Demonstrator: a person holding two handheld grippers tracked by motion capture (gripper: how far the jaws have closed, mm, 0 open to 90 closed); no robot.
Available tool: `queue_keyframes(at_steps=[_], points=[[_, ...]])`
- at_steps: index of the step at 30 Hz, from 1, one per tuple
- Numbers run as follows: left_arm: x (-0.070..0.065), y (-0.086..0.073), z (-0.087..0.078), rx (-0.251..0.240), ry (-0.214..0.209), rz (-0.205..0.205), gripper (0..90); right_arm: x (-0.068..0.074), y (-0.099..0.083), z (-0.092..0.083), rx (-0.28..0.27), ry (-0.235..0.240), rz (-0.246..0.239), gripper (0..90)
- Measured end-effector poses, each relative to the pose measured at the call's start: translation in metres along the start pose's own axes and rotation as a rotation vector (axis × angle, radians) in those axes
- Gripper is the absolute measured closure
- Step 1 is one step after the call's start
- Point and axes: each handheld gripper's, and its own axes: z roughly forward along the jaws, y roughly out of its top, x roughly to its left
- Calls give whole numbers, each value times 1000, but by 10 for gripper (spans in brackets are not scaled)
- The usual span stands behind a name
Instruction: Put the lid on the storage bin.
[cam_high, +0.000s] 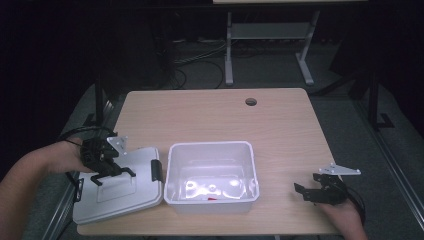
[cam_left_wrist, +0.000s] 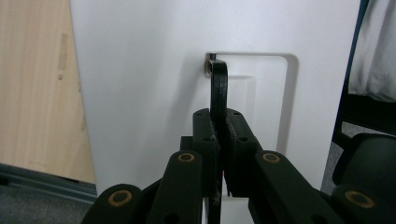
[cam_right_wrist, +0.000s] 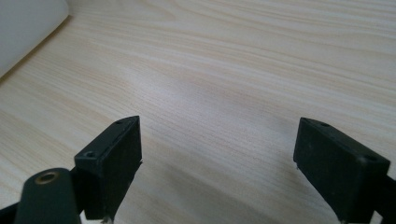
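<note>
Two hand-held grippers, well apart. Left hand-held gripper (cam_high: 114, 173): jaws clamped tight on black handle (cam_left_wrist: 218, 86) of white lid (cam_high: 120, 192) (handle pinched edge-on between the pads, seen in the left gripper view). Lid flat at left front corner of worktop (cam_high: 280, 125), just beside white bin (cam_high: 212, 177), black latch (cam_high: 157, 170) on the lid edge facing the bin. Right hand-held gripper (cam_high: 306, 192): jaws spread wide, nothing between them, low over bare wood to the right of the bin. Small red thing (cam_high: 212, 198) inside the bin, too small to identify.
</note>
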Motion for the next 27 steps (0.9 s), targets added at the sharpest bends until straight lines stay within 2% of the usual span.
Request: queue_keyframes(at_steps=[3,8,12,15,17,21,23,27], points=[[-1,0,-6,17,5,1,845,0,1,-1,-9,1,-1,146],[-4,1,-23,-3,28,9,845,1,1,-3,-20,3,1,146],[-8,5,-39,3,42,42,845,0,1,-3,-22,4,2,146],[-10,8,-50,3,76,47,845,1,1,-4,-22,6,2,146],[-12,11,-56,-7,84,46,845,0,1,-4,-26,7,4,146],[-15,24,-67,-26,87,65,845,0,0,-6,-27,9,8,147],[-16,33,-71,-33,94,60,843,0,0,-5,-25,8,6,147],[-20,54,-75,-44,100,95,843,-1,0,-6,-29,7,10,148]])
